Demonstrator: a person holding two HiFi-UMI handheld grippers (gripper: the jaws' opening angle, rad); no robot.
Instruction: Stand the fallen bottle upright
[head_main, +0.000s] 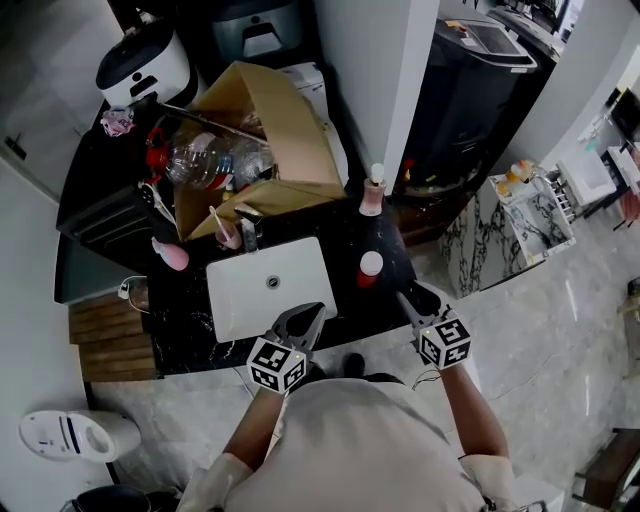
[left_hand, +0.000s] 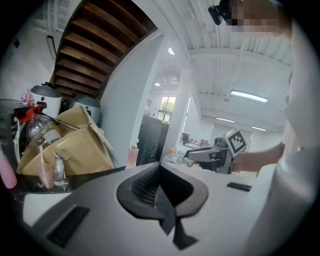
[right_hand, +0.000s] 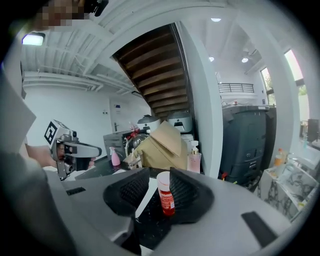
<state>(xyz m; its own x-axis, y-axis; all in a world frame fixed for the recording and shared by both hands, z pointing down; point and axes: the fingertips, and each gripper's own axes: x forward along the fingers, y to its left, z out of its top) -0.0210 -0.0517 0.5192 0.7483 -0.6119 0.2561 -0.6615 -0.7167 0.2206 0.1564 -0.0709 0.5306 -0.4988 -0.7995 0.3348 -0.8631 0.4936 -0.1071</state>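
A small red bottle (head_main: 369, 268) with a white cap stands upright on the black counter (head_main: 190, 335), just right of the white sink (head_main: 300, 290). In the right gripper view the red bottle (right_hand: 165, 197) shows through the gap between the jaws, a little beyond their tips and not touched. My right gripper (head_main: 402, 297) (right_hand: 158, 173) is open and sits just short of the bottle, towards the counter's front edge. My left gripper (head_main: 305, 312) (left_hand: 160, 167) hovers over the sink's front rim, its jaws shut with nothing between them.
A cardboard box (head_main: 290, 130) holding a clear plastic bottle (head_main: 200, 160) stands behind the sink. Near it are a faucet (head_main: 248, 232), a pink pump bottle (head_main: 373, 192) by the white pillar, and a pink bottle (head_main: 170, 255) at the left. A white cooker (head_main: 145, 65) sits far left.
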